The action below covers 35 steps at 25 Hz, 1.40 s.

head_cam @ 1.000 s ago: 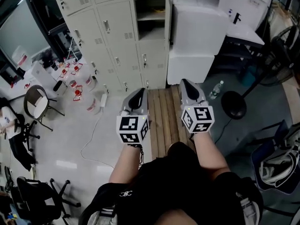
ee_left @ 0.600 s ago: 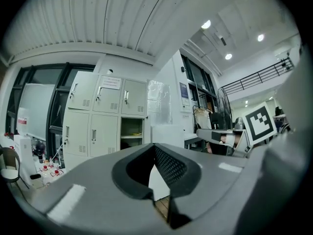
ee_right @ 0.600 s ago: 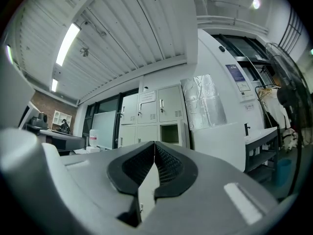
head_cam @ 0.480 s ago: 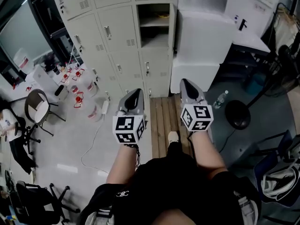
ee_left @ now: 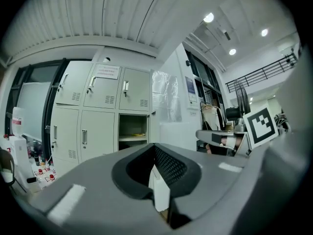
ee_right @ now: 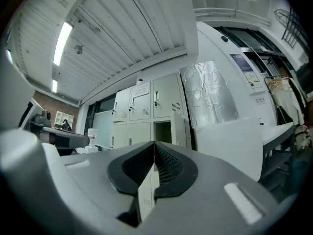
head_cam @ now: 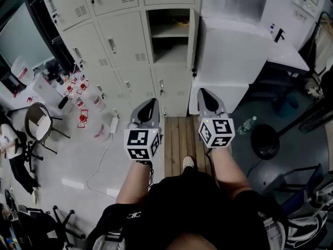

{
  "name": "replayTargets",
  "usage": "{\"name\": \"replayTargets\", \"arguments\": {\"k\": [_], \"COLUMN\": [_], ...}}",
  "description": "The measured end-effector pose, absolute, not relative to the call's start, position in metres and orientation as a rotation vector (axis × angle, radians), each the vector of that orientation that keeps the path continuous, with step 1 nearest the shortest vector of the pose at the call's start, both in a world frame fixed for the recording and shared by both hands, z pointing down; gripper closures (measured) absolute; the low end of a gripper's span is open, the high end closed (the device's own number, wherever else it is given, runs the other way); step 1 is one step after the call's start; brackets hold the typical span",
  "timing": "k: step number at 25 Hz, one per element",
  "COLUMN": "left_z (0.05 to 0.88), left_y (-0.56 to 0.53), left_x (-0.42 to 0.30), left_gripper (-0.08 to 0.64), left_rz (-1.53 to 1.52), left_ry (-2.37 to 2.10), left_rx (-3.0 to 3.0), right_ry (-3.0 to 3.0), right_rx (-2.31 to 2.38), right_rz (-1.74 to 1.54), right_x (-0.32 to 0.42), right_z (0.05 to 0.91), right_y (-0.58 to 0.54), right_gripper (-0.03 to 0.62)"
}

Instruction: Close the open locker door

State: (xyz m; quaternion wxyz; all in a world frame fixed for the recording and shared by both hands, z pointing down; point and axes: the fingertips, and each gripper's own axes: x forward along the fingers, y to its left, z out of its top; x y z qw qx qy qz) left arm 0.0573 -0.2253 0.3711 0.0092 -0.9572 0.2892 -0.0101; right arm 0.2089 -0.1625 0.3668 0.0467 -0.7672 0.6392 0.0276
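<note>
When viewed from the head camera, shows a bank of pale grey lockers (head_cam: 125,40) straight ahead, with one open compartment (head_cam: 169,48) in the column at its right end. Locker door (head_cam: 193,40) swung out toward the viewer, seen edge-on along the right side of that compartment. Inside, a shelf (head_cam: 169,35) carrying something yellow (head_cam: 180,21), too small to identify. Just right of the door, a large white cabinet (head_cam: 234,40).

Left gripper (head_cam: 150,105) and right gripper (head_cam: 205,95) held side by side below the lockers, both aimed at them and well apart from the door. Marker cubes (head_cam: 143,144) facing up toward the camera.

Left gripper view: jaws together at the tips, nothing between them, open compartment visible straight beyond. Right gripper view: jaws pressed together, nothing held, open compartment and door visible just above the tips.

Floor detail: wooden slatted platform (head_cam: 177,137) under the grippers, reaching the locker base, with a white shoe (head_cam: 188,163) on it. To the left, a chair (head_cam: 39,121), red-and-white containers (head_cam: 83,105) and a white cable (head_cam: 101,158). To the right, a plastic bottle (head_cam: 247,125) beside a round black stand base (head_cam: 265,145).
</note>
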Motion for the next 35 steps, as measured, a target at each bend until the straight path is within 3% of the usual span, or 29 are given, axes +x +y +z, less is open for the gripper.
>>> {"name": "replayTargets", "arguments": {"k": [13, 17, 19, 20, 35], "left_z": [0.357, 0.360, 0.362, 0.364, 0.381], "left_y": [-0.304, -0.314, -0.318, -0.320, -0.340], "left_x": [0.167, 0.173, 0.173, 0.172, 0.153], "left_gripper": [0.560, 0.560, 0.560, 0.560, 0.560], "left_rz": [-0.052, -0.066, -0.072, -0.081, -0.148], "left_ry": [0.958, 0.949, 0.950, 0.952, 1.007], "left_rx": [-2.965, -2.978, -2.983, -2.984, -2.983], "right_ry": [2.103, 2.216, 2.256, 2.273, 2.435], "right_rx": [-2.233, -2.105, -2.044, -2.035, -2.034], "right_rz": [0.052, 0.051, 0.017, -0.007, -0.141], "right_x": [0.301, 0.294, 0.294, 0.294, 0.320], "right_z": [0.365, 0.367, 0.371, 0.375, 0.419], "right_y": [-0.255, -0.268, -0.276, -0.281, -0.344], "right_gripper": [0.580, 0.555, 0.450, 0.435, 0.431]}}
